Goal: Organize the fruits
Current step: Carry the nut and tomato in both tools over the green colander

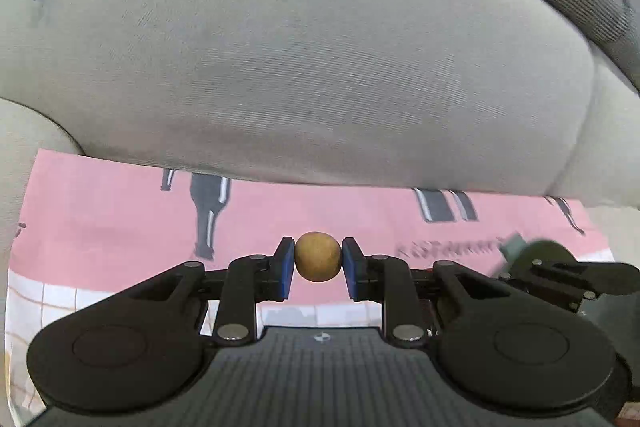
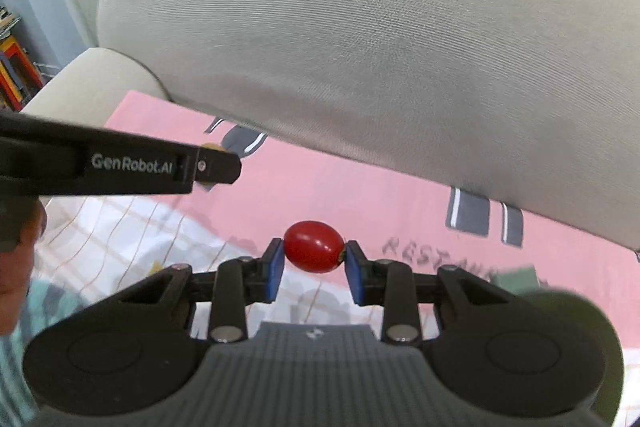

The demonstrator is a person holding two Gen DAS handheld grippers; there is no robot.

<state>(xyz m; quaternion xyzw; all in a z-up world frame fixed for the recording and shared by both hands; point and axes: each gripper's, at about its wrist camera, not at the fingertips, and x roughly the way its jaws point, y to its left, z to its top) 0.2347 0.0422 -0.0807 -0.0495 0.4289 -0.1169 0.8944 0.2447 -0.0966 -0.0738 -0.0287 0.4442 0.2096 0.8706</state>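
Here a small round tan fruit (image 1: 318,257) is pinched between the blue pads of the left gripper (image 1: 318,261), and a red grape tomato (image 2: 314,246) is clamped end to end in the right gripper (image 2: 314,261) — both are held in the air over a pink printed cloth (image 1: 120,219), near the front of a grey cushion (image 1: 300,47). No bowl or tray can be seen, so the drop spots cannot be judged. The smooth tomato could be squeezed out sideways or split by too firm a grip — and the tan fruit, caught only at its widest points, could be rolled free by a quick tilt.
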